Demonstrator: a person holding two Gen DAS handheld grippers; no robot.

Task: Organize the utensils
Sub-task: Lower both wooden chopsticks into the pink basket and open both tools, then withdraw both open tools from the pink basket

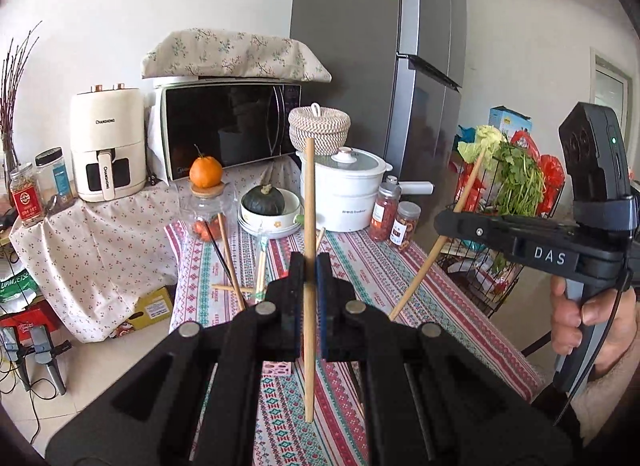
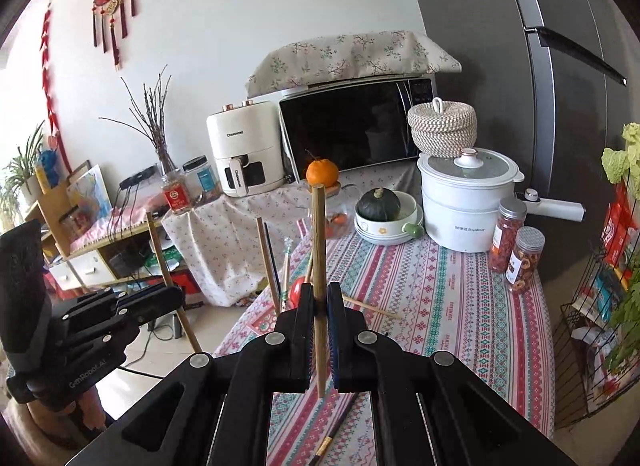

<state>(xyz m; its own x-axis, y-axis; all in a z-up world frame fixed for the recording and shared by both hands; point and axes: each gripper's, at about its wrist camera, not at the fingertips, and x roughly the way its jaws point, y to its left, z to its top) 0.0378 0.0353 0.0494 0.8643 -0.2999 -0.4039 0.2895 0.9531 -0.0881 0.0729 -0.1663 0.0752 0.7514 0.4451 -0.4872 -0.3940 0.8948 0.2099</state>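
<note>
My left gripper (image 1: pixel 309 266) is shut on a light wooden chopstick (image 1: pixel 308 201) and holds it upright above the patterned tablecloth (image 1: pixel 384 274). My right gripper (image 2: pixel 319 302) is shut on another wooden chopstick (image 2: pixel 319 242), also upright. The right gripper shows in the left wrist view (image 1: pixel 444 221) with its chopstick (image 1: pixel 420 274) slanting down. The left gripper shows in the right wrist view (image 2: pixel 172 298) with its chopstick (image 2: pixel 160 250). More chopsticks (image 1: pixel 232 266) lie on the table behind a glass jar (image 1: pixel 206 213). A dark chopstick (image 2: pixel 340 426) lies under my right gripper.
At the table's back stand a bowl with a green squash (image 1: pixel 264 201), a white pot (image 1: pixel 348 189), two spice jars (image 1: pixel 394 217) and an orange (image 1: pixel 205 171) on the jar lid. A microwave (image 1: pixel 228 125) and air fryer (image 1: pixel 107 141) stand behind. A wire rack of greens (image 1: pixel 516 185) stands right.
</note>
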